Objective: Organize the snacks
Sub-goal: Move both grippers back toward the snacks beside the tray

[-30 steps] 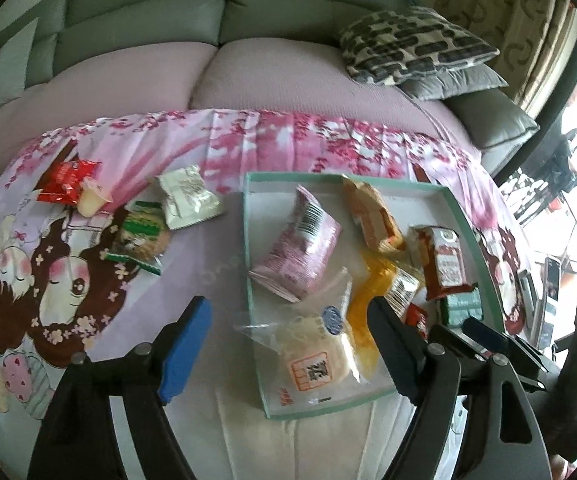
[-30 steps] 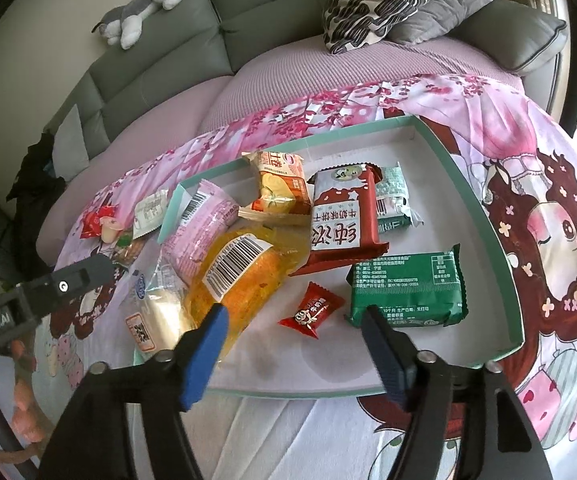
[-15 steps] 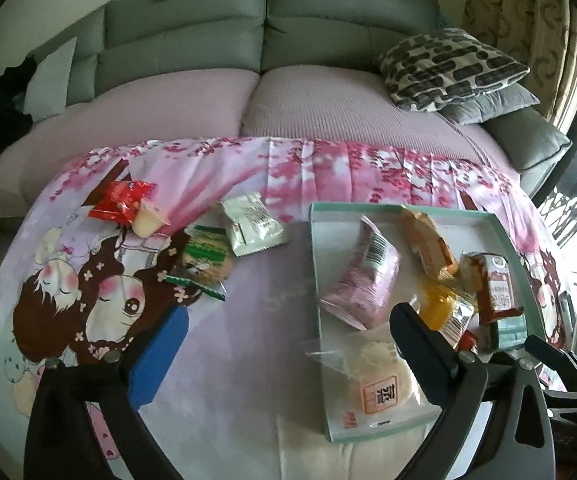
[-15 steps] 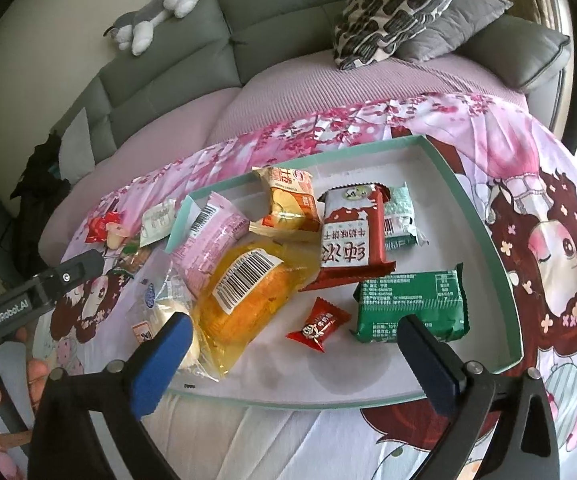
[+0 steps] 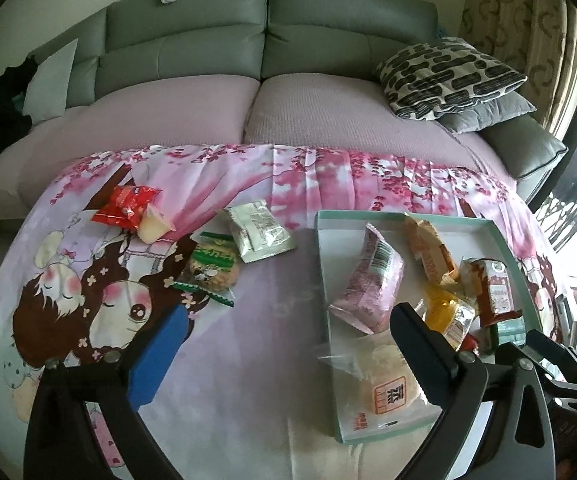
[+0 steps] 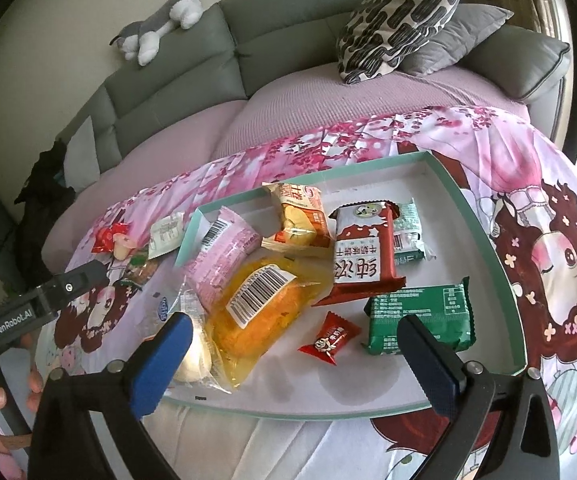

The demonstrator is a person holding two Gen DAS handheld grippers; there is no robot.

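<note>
Both claws gape wide, just opened – left gripper point(image 5: 288, 344) and right gripper point(image 6: 294, 356) empty above the tray point(image 6: 484, 236) of snacks.

This is a home living room. A grey sofa point(image 5: 264, 40) with pale mauve seat covers fills the view from ten to two o'clock, and a plush cat toy point(image 6: 160, 20) lies along the top of its backrest at about eleven. A black-and-cream patterned cushion point(image 5: 448, 76) rests on a plain grey cushion point(image 6: 452, 40) at two o'clock, with a patterned curtain point(image 5: 528, 32) behind. At the centre lies a pink cartoon-print cloth point(image 5: 248, 280), scattered with packaged snacks point(image 5: 256, 232) and a shallow tray point(image 6: 500, 268).
</note>
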